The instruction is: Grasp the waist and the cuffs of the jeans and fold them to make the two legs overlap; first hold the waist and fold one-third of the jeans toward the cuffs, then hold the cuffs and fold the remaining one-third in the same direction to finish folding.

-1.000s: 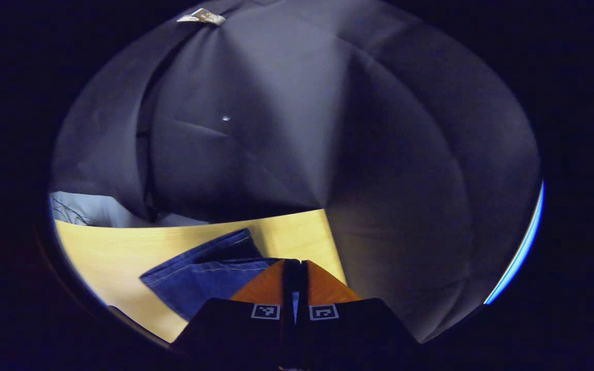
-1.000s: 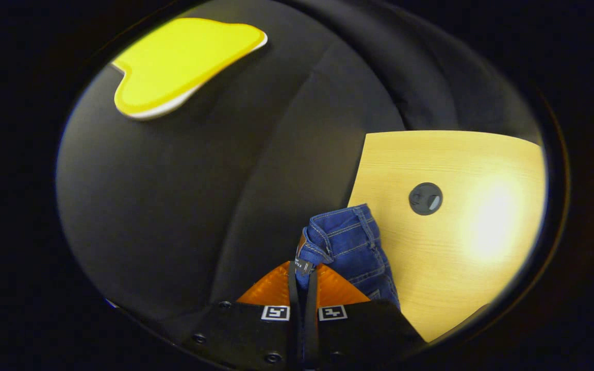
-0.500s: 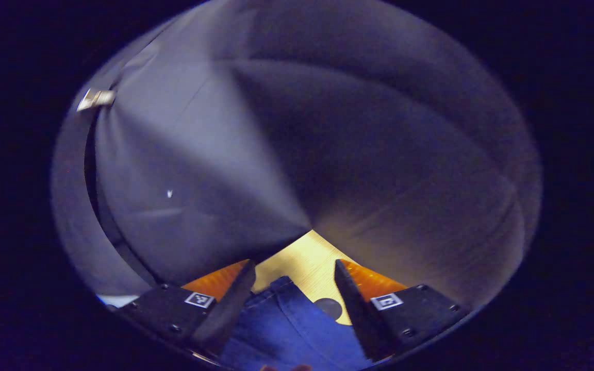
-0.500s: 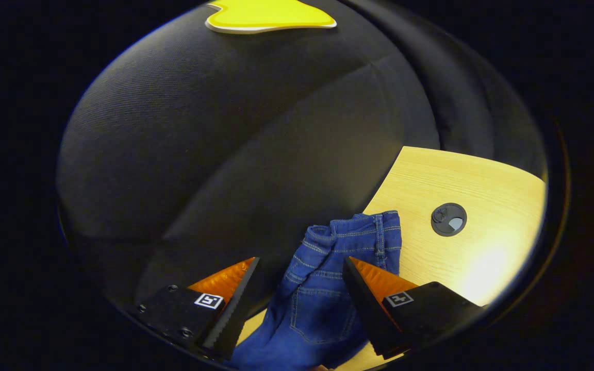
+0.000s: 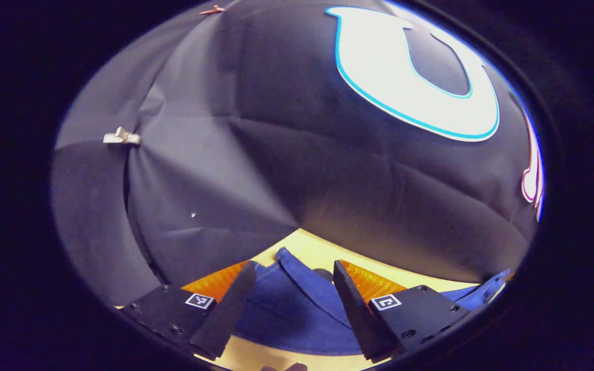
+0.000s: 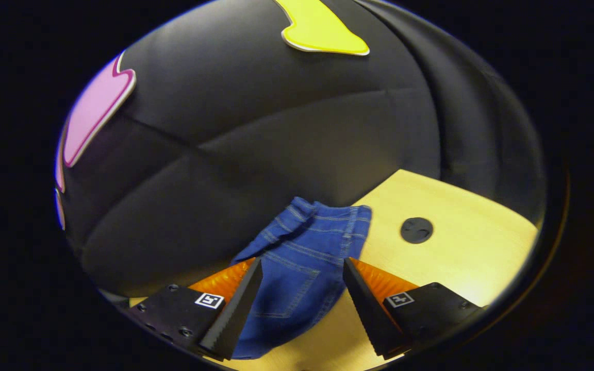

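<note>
1. Nearest in the left gripper view, the left gripper (image 5: 289, 304) stands wide apart with nothing between its fingers; blue cloth lies just beyond its tips.
2. Nearest in the right gripper view, the right gripper (image 6: 302, 304) is likewise spread wide and holds nothing, and hangs over the waist end.
3. The jeans (image 6: 297, 268) lie on the pale wooden tabletop (image 6: 457, 257), the waistband (image 6: 323, 211) at the far end by the booth wall, a back pocket showing below it. In the left gripper view a hemmed edge, probably the cuffs (image 5: 304, 283), runs across the same tabletop.
4. Judged by the look, denim is soft but fairly thick and heavy: it will droop and drag when lifted, will not slip much, and cannot break. The stitched waistband and the hems are the firmest places to pinch, taking both layers so that the legs stay together.
5. Count: one pair of jeans, two grippers, one tabletop, one dark round grommet (image 6: 416, 230) beside the waist.
6. Farthest, the black cloth wall (image 6: 256, 129).
</note>
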`<move>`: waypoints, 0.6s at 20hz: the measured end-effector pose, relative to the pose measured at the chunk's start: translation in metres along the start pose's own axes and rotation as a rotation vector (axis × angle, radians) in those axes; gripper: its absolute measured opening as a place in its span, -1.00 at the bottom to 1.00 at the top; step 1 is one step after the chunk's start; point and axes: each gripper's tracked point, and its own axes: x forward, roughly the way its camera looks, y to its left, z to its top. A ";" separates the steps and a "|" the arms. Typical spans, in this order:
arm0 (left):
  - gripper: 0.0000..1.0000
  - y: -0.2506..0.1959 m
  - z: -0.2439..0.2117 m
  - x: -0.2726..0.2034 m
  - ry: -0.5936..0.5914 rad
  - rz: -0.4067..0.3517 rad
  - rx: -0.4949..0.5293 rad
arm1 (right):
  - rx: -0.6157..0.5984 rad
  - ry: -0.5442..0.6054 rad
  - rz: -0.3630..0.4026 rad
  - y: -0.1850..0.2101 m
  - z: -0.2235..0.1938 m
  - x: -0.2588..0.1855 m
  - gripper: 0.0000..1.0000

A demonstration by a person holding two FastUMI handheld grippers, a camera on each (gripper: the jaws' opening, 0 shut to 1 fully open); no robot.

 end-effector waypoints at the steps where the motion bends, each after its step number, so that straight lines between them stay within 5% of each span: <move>1: 0.89 -0.003 -0.006 0.005 0.022 -0.020 -0.036 | 0.055 -0.019 -0.039 -0.008 0.013 0.006 0.75; 2: 0.89 -0.007 -0.009 0.008 0.045 -0.048 -0.067 | 0.109 -0.030 -0.067 -0.016 0.024 0.014 1.00; 5: 0.89 -0.004 -0.011 0.007 0.089 -0.076 -0.061 | 0.166 0.019 -0.132 -0.050 0.026 0.051 0.88; 12: 0.90 -0.014 -0.022 0.012 0.140 -0.114 -0.033 | 0.222 0.137 -0.125 -0.038 0.002 0.101 0.88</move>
